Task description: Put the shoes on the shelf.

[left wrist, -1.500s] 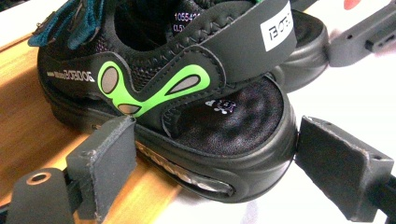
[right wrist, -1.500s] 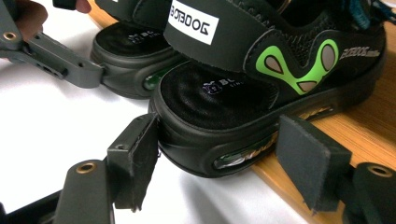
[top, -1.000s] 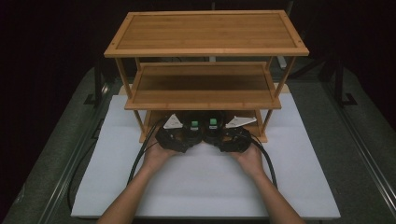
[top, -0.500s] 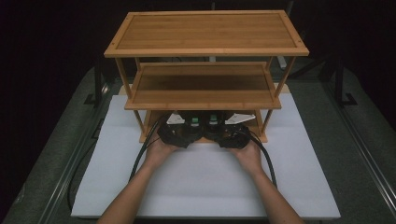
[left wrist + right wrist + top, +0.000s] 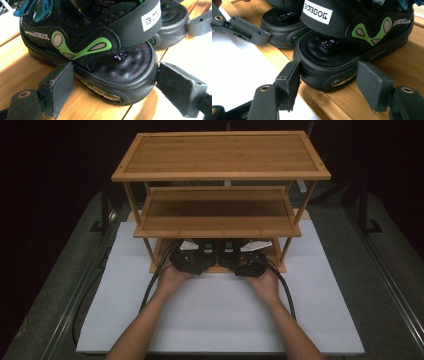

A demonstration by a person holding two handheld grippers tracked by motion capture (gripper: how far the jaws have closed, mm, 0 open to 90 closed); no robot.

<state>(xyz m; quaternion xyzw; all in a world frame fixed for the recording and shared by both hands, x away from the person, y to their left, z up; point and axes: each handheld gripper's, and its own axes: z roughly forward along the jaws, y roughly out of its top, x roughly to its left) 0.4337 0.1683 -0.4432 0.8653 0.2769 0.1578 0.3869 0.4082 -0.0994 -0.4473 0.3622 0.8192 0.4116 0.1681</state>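
Observation:
A pair of black shoes with green markings stands side by side on the lowest board of a bamboo rack (image 5: 220,269). In the left gripper view, my left gripper (image 5: 116,82) has its pads on both sides of the heel of the left shoe (image 5: 100,45). In the right gripper view, my right gripper (image 5: 329,82) clasps the heel of the right shoe (image 5: 352,30) the same way. Both soles rest on the wood. In the high view the left gripper (image 5: 187,262) and right gripper (image 5: 250,262) reach in under the middle shelf.
The rack's top shelf (image 5: 220,155) and middle shelf (image 5: 217,212) are bare and overhang the grippers. The rack sits on a white mat (image 5: 220,320) on a grey table. Each gripper's grey jaw (image 5: 200,22) lies close to the other shoe. Cables trail back beside the forearms.
Both grippers have slid slightly farther in under the middle shelf, so less of their grey top plates shows. The hands otherwise stay in place.

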